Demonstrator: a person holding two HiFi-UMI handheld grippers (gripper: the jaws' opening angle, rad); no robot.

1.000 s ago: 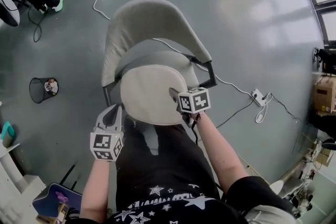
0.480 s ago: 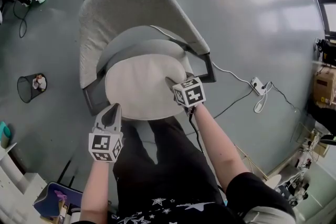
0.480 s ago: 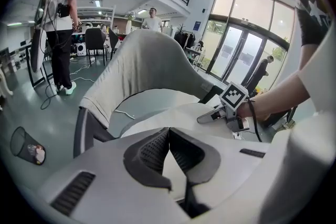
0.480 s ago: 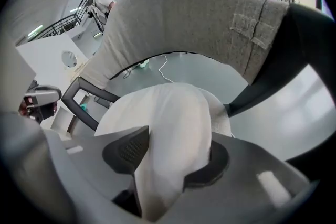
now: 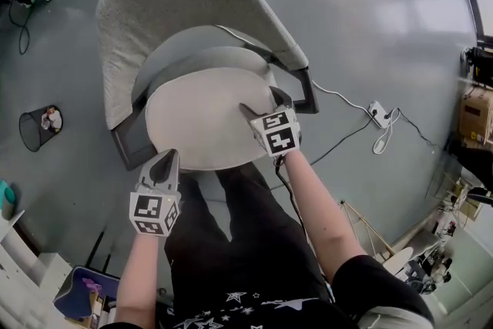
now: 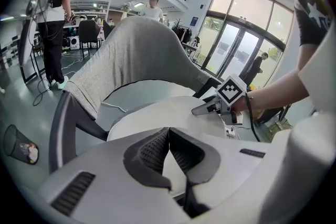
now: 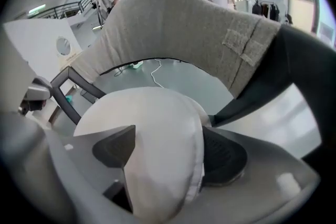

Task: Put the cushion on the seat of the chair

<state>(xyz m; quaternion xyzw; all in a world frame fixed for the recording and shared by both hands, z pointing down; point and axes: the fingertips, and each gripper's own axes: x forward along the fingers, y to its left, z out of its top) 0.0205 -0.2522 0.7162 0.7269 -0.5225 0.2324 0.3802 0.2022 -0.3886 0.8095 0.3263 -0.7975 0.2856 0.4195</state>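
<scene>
A round off-white cushion (image 5: 200, 119) lies flat on the seat (image 5: 231, 58) of a chair with a curved grey backrest (image 5: 177, 4). My right gripper (image 5: 258, 110) is at the cushion's right edge. Its jaws are opening, and the cushion's rim (image 7: 152, 123) sits loosely between them in the right gripper view (image 7: 173, 152). My left gripper (image 5: 164, 159) points at the cushion's front-left edge. Its tips meet in the left gripper view (image 6: 168, 131), just before the cushion (image 6: 157, 113). Whether they pinch the rim is hidden.
The chair's dark frame and armrests (image 5: 304, 92) flank the seat. A mesh bin (image 5: 40, 127) stands on the floor to the left. A cable runs under the chair to a power strip (image 5: 379, 113) at the right. People (image 6: 52, 8) stand behind the chair.
Both grippers have sunk with the cushion, which now rests on the seat. The right gripper's jaws have spread apart from the cushion's rim.
</scene>
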